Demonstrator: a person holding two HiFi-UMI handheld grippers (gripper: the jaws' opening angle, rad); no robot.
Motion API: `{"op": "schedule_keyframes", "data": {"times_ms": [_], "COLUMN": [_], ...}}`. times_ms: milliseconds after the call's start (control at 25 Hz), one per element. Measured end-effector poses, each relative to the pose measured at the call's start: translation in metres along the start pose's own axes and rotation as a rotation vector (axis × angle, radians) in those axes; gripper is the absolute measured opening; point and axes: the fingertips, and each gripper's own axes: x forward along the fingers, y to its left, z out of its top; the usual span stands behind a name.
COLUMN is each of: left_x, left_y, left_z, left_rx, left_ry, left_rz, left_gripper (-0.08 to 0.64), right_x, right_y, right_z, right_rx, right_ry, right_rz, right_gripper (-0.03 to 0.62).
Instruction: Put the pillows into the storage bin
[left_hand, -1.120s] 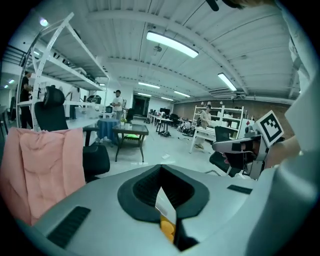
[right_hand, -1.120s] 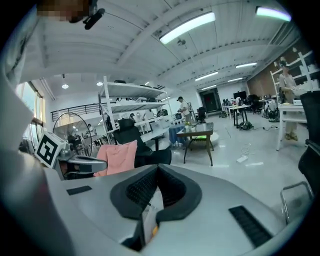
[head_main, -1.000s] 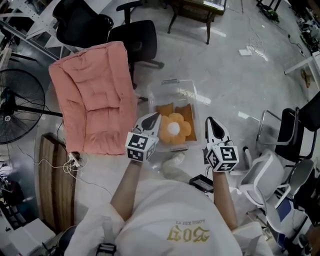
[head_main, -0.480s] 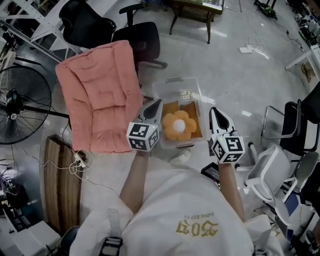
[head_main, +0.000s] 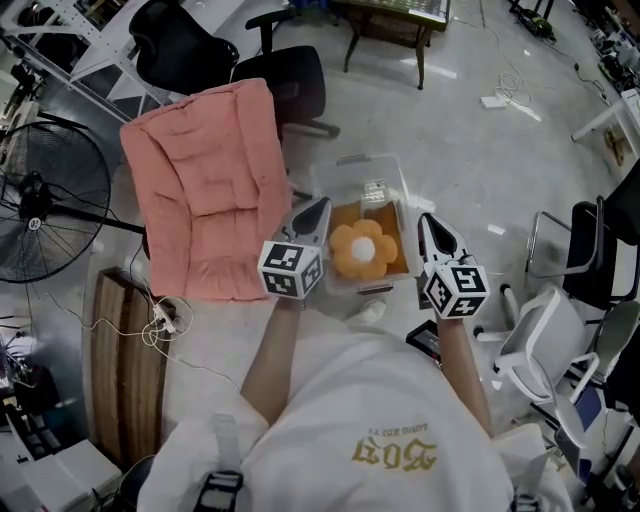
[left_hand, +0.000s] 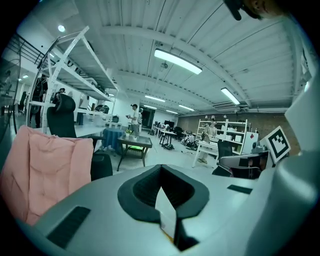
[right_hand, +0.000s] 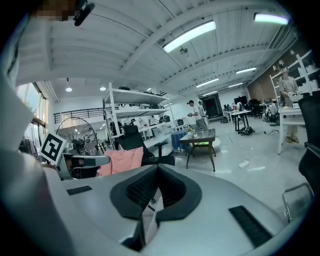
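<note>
A clear storage bin (head_main: 384, 190) stands on the floor with an orange flower-shaped pillow (head_main: 362, 250) lying inside it. A large pink quilted cushion (head_main: 205, 190) leans on a black chair to the bin's left, and it also shows in the left gripper view as the pink cushion (left_hand: 45, 170) and in the right gripper view as the pink cushion (right_hand: 120, 160). My left gripper (head_main: 319, 205) hovers at the bin's left side, shut and empty. My right gripper (head_main: 425, 220) hovers at the bin's right side, also shut with nothing in it. Both point level across the room.
Black office chairs (head_main: 285, 85) stand behind the cushion. A floor fan (head_main: 45, 200) and a wooden bench (head_main: 120, 370) are at the left. White and black chairs (head_main: 560, 330) crowd the right. A dark table (head_main: 390, 25) is beyond the bin. A small dark device (head_main: 424, 342) lies near my feet.
The head view has shifted, so the cushion and bin sit slightly higher and further right. Both grippers stay shut on either side of the bin, hardly moved.
</note>
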Motion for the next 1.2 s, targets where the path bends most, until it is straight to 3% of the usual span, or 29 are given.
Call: {"op": "schedule_keyframes", "data": {"times_ms": [680, 800, 920, 1200], "left_x": [-0.023, -0.035, -0.049, -0.070], "left_y": [0.002, 0.005, 0.002, 0.021], "left_z": [-0.012, -0.010, -0.009, -0.034], "left_rx": [0.027, 0.002, -0.078, -0.099], "left_ry": [0.054, 0.029, -0.041, 0.024], "left_rz": [-0.042, -0.083, -0.166, -0.152], "left_gripper": [0.012, 0.012, 0.012, 0.012], "right_x": [-0.016, -0.020, -0.026, -0.036], "right_y": [0.010, 0.022, 0.035, 0.061], "right_z": [-0.014, -0.010, -0.013, -0.030], "right_rx": [0.040, 0.042, 0.038, 0.063], "right_ry": [0.010, -0.006, -0.018, -0.026], "right_rz": [-0.058, -0.078, -0.083, -0.109], "right_gripper": [0.012, 0.012, 0.012, 0.012]}}
